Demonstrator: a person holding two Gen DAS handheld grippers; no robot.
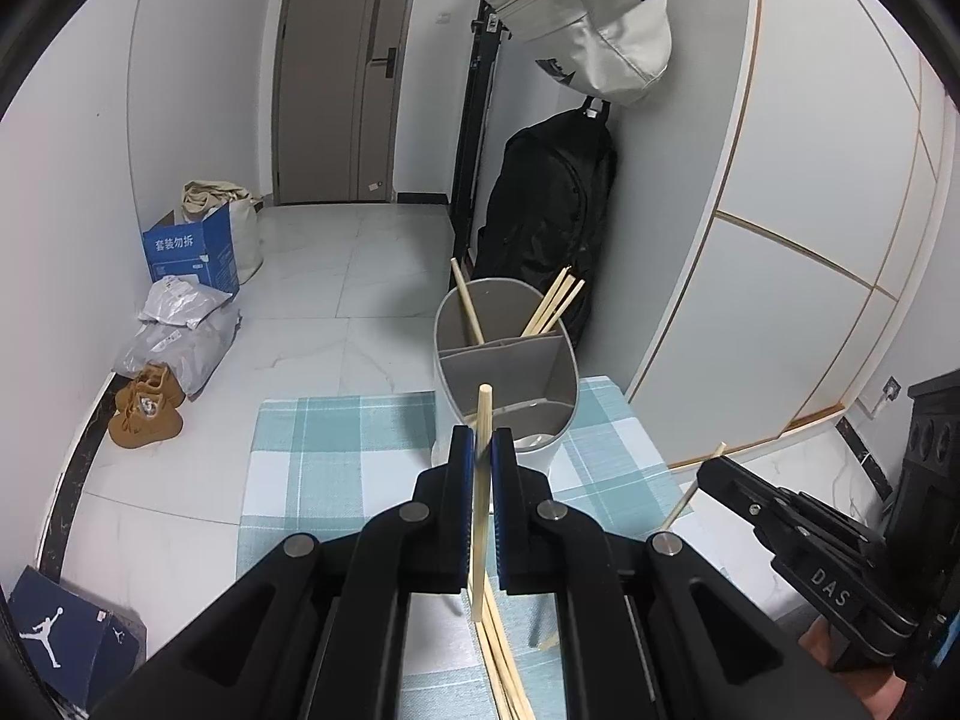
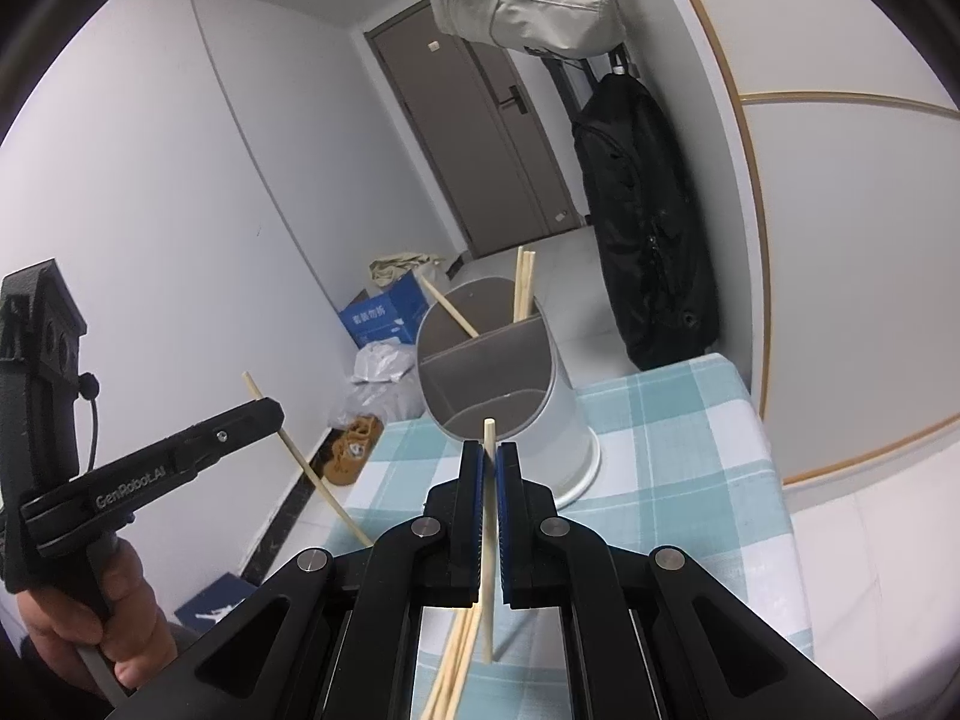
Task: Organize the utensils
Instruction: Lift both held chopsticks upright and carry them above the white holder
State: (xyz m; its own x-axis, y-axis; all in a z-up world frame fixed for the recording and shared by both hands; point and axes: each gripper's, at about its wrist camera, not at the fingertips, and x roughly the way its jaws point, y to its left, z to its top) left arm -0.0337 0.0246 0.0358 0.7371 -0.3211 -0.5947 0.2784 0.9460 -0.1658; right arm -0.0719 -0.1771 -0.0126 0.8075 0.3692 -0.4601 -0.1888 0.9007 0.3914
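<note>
Just ahead of both claws stands the divided utensil holder (image 1: 507,360), left claw (image 1: 483,450) and right claw (image 2: 491,462) each clenched on one near-upright chopstick (image 1: 482,480).

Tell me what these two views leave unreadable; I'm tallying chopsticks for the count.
- Loose chopsticks on the cloth: left wrist view, number hidden behind the fingers, cut by the bottom edge.
- Holder bottom: right wrist view, hidden by its own walls.
</note>
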